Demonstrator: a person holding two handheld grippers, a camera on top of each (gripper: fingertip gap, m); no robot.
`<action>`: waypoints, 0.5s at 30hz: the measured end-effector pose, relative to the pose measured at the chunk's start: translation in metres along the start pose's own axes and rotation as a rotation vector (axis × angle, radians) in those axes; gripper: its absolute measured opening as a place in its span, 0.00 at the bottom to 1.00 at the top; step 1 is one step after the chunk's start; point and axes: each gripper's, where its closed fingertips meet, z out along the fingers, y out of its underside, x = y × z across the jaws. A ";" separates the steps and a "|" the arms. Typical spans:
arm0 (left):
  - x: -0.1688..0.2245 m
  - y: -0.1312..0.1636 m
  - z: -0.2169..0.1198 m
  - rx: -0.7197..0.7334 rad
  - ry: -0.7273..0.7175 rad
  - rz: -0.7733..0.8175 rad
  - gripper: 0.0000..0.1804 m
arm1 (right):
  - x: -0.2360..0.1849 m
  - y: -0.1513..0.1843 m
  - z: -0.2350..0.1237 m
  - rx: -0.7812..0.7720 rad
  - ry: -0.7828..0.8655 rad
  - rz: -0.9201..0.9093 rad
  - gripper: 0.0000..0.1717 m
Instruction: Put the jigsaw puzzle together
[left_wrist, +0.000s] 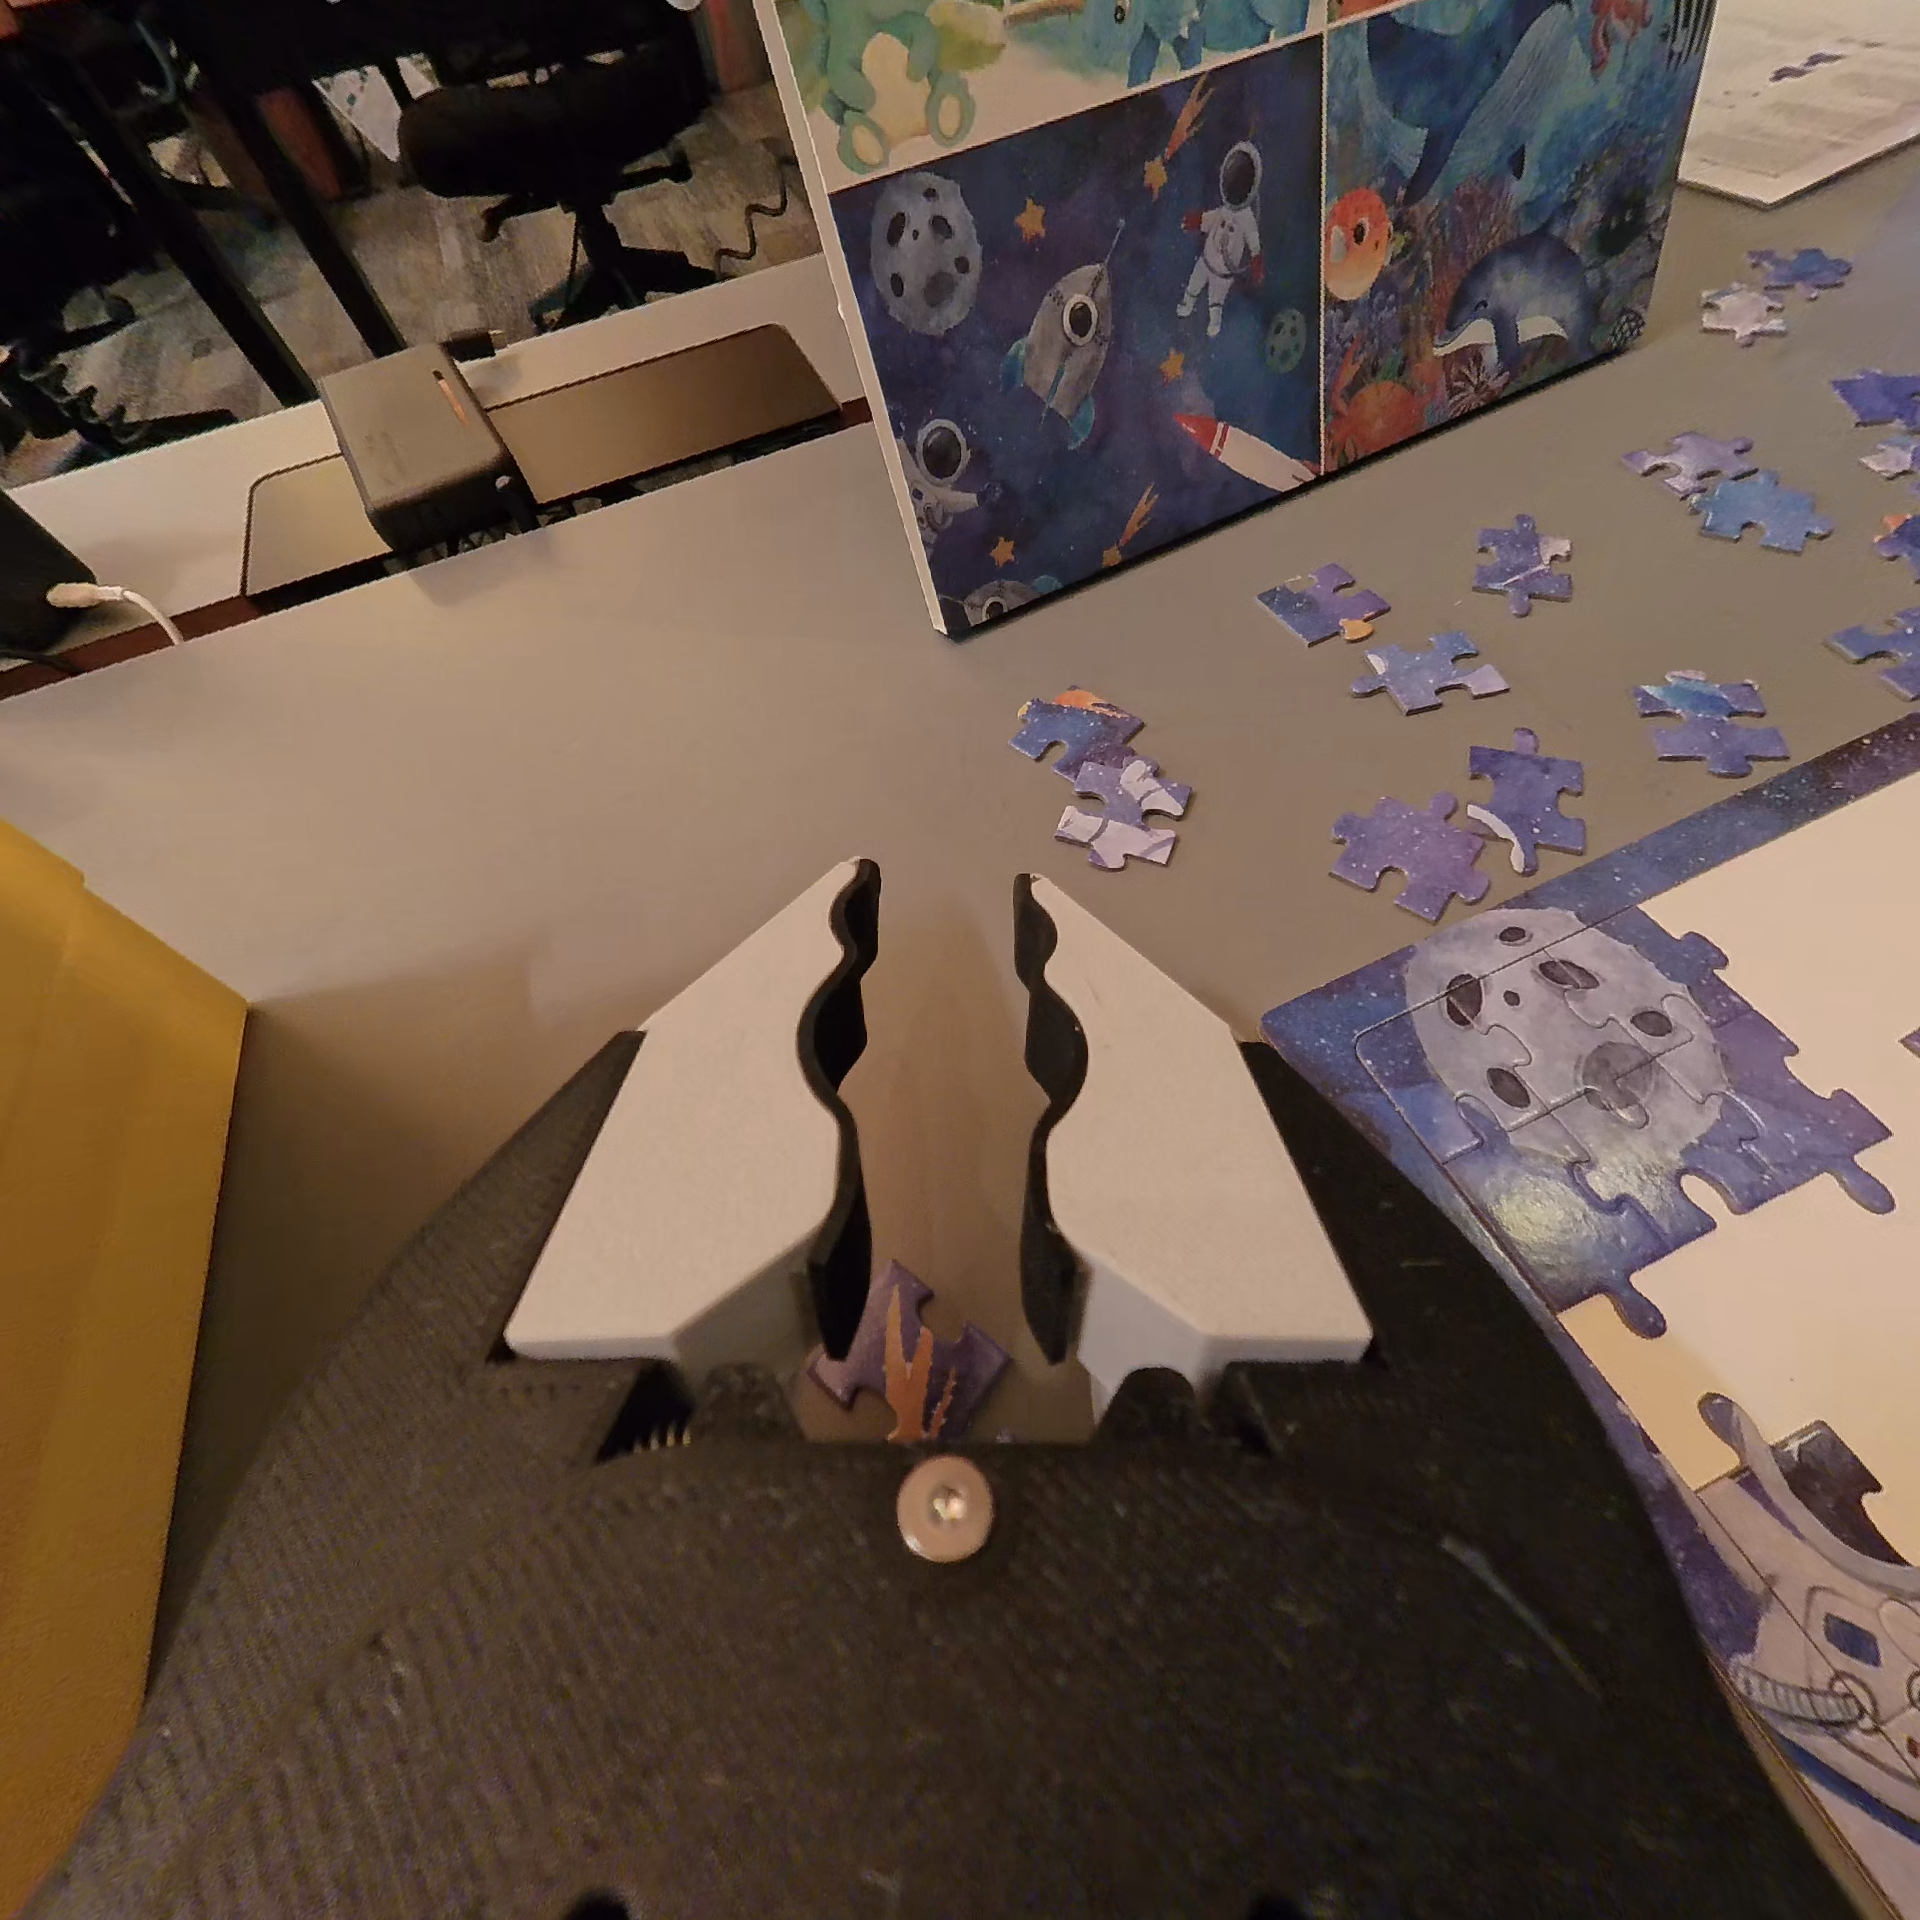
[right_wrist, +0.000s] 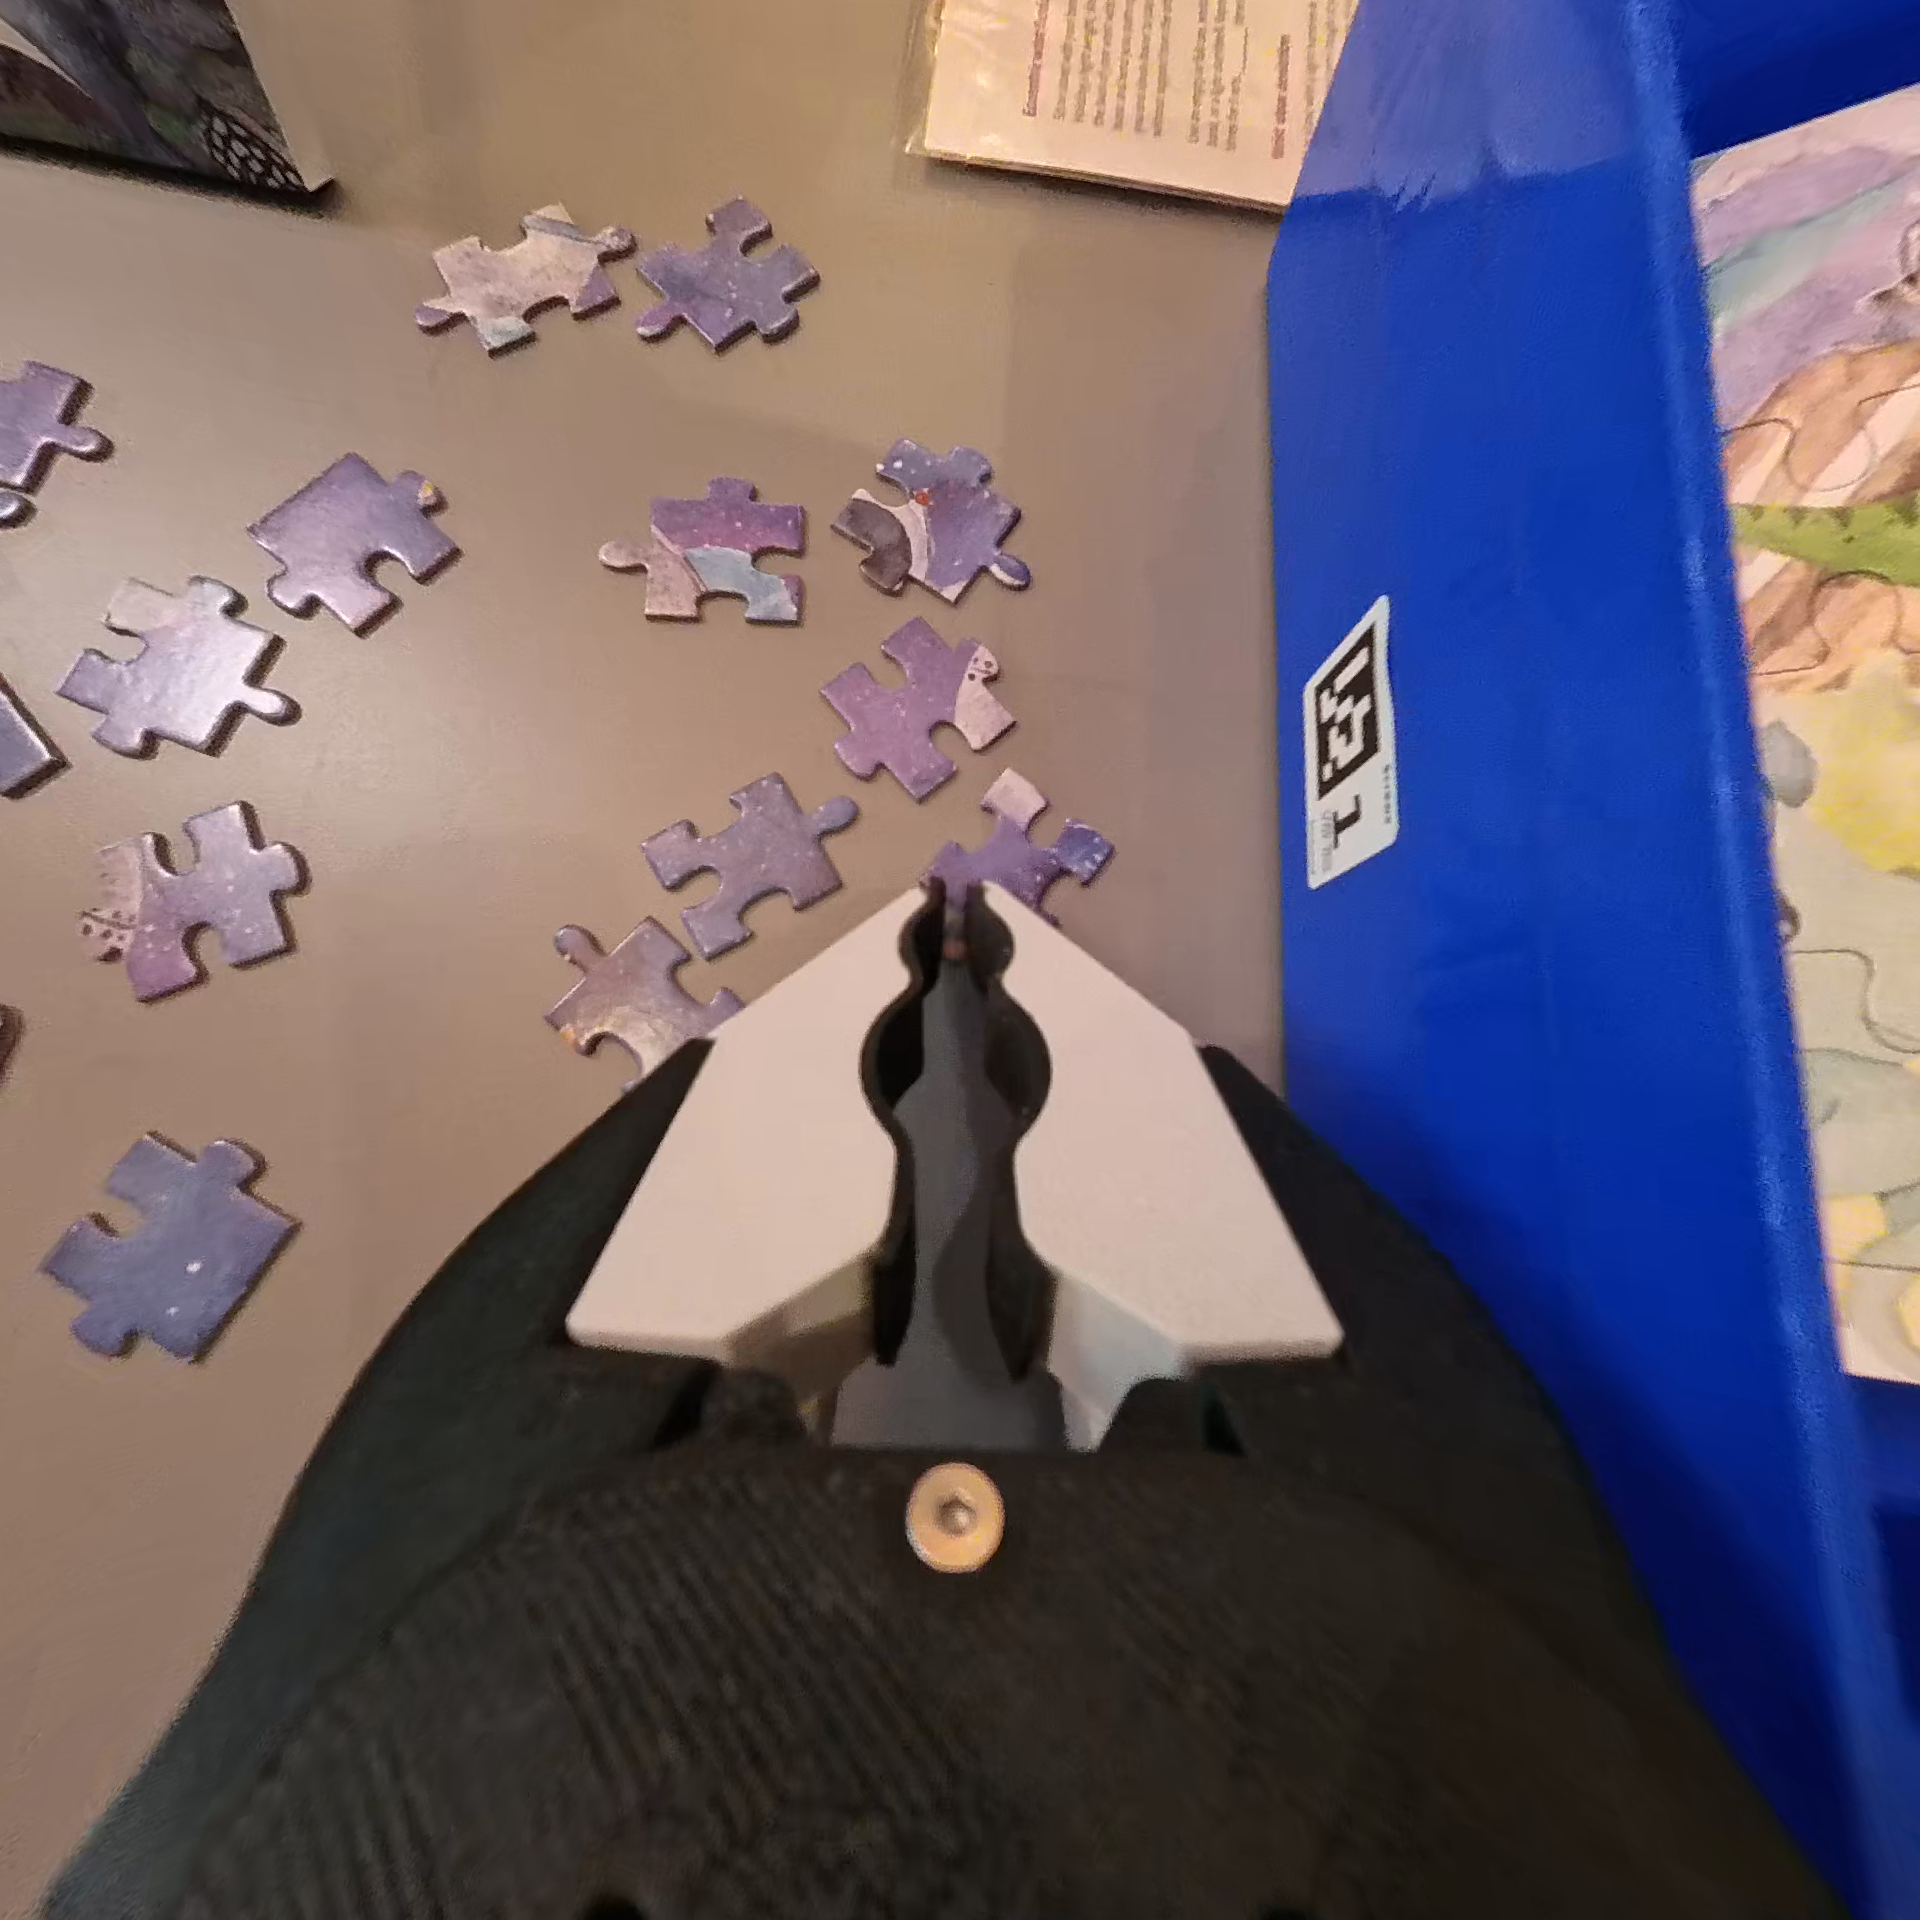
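My right gripper (right_wrist: 956, 920) is shut at its tips on the edge of a purple puzzle piece (right_wrist: 1029, 847), low over the grey table (right_wrist: 468, 1039). Several loose purple pieces (right_wrist: 748, 862) lie to its left. My left gripper (left_wrist: 945, 883) is open with nothing between its fingertips, over bare table left of the puzzle board (left_wrist: 1340, 1060). The board holds a joined patch with a grey moon (left_wrist: 1558, 1039) and part of a rocket (left_wrist: 1849, 1662). A purple piece with an orange streak (left_wrist: 914, 1361) shows low between the left finger bases; I cannot tell whether it is touched.
The puzzle box (left_wrist: 1195, 312) stands upright at the back, with loose pieces (left_wrist: 1122, 790) scattered in front of it. A yellow object (left_wrist: 83, 1195) is at the left edge. A blue bin (right_wrist: 1507, 727) holding another puzzle stands close on the right of my right gripper. A printed sheet (right_wrist: 1122, 94) lies behind. Tip to tip, the grippers are about 50 centimeters apart.
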 end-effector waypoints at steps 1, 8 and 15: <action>0.000 0.000 0.000 0.000 0.000 0.000 0.13 | 0.000 0.000 0.000 -0.001 -0.003 0.001 0.03; 0.000 0.000 0.000 0.000 0.000 0.000 0.14 | 0.004 -0.003 -0.001 0.022 0.010 0.012 0.11; 0.000 0.000 0.000 -0.001 -0.001 0.001 0.14 | 0.008 -0.012 -0.008 0.073 0.028 0.012 0.13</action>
